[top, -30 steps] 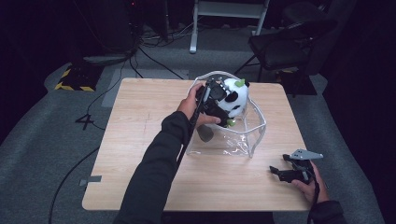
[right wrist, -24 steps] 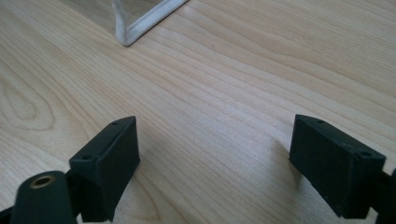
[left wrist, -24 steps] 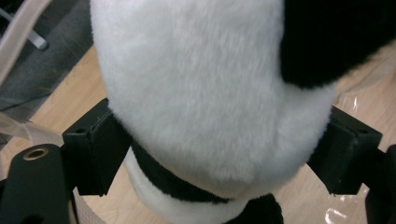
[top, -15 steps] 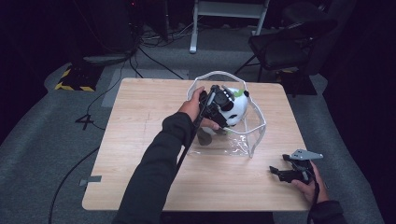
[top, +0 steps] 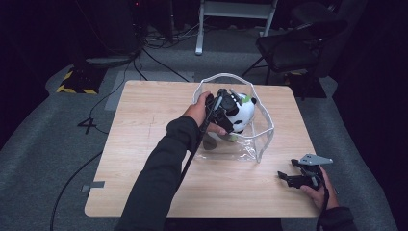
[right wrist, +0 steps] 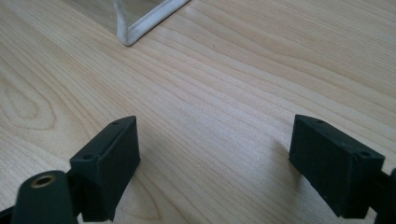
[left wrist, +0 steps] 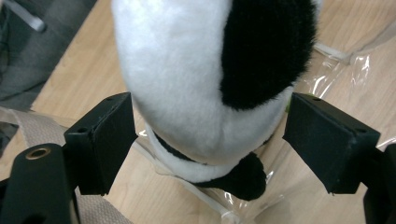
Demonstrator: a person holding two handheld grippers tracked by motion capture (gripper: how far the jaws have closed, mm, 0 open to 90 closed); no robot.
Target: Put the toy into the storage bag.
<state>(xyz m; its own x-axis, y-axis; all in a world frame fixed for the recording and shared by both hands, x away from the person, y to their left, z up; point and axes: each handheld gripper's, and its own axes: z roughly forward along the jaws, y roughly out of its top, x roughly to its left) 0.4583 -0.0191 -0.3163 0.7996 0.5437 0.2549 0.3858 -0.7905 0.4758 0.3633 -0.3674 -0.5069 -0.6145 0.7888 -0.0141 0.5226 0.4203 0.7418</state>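
- The plush panda [top: 242,115] sits inside the clear plastic bag [top: 262,130] toward the far middle of the wooden table [top: 144,159], at about 1 o'clock from the table's centre in the high view.
- The left gripper [top: 222,109] is right at the panda's 9 o'clock side there, reaching in over the bag's white-edged rim, so the toy lies straight ahead of its jaws.
- In the left gripper view the panda [left wrist: 210,79] fills the gap between the two black jaws; the left jaw touches the white fur and the right jaw meets the black patch at its inner corner. The jaws stand partly spread around the toy, and the grip appears to be on the toy, though soft fur makes the pressure hard to judge.
- The panda's long axis runs away from the camera, across the line between the jaws, so they straddle its narrower width.
- The right gripper [top: 300,175] rests low at about 4 o'clock on the table, well apart from the bag. Its jaws [right wrist: 224,172] stand wide with only bare wood between them, and the bag's white rim [right wrist: 149,21] lies farther off at 11 o'clock.
- The left hand is therefore far nearer the toy.
- The panda looks round and fluffy, white with black patches and a touch of green, and will likely compress under a squeeze.
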